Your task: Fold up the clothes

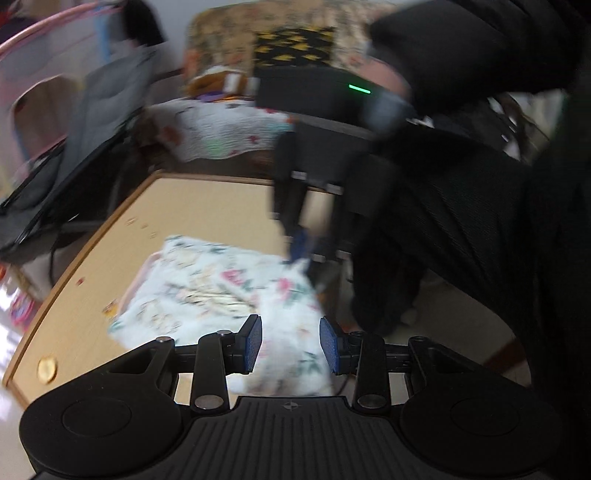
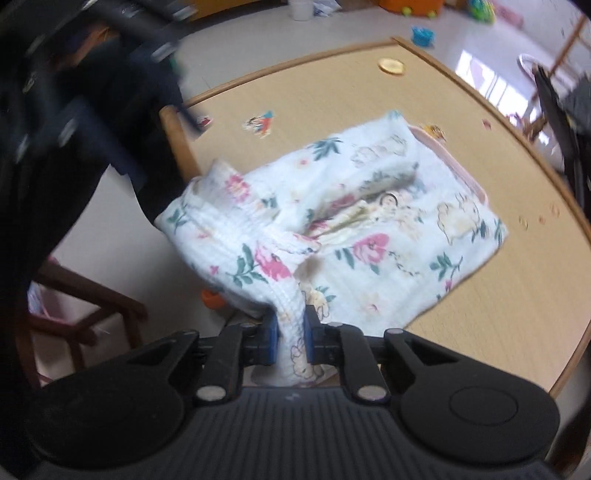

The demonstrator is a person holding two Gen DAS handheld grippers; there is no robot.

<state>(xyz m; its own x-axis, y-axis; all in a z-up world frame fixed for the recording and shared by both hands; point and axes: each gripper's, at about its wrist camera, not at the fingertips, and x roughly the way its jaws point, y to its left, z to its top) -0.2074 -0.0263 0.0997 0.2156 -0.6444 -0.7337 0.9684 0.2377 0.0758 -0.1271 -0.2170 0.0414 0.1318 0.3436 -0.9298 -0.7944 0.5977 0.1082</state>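
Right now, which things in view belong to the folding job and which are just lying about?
Job:
- floral cloth
- right gripper, shut on a bunched corner of the cloth
- left gripper, cloth between its pads
- table under the cloth

Lying about:
- gold disc near the table's far edge
- cartoon sticker
- blue toy on the floor
- wooden chair

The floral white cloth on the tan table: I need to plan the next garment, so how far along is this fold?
Partly done: the floral white cloth already lies doubled over, roughly rectangular, on the tan wooden table. In hand: the right gripper pinches a bunched corner at the table's edge, while the left gripper has cloth between its pads without clearly squeezing it. Left: laying that raised corner over and flattening the wrinkled middle.
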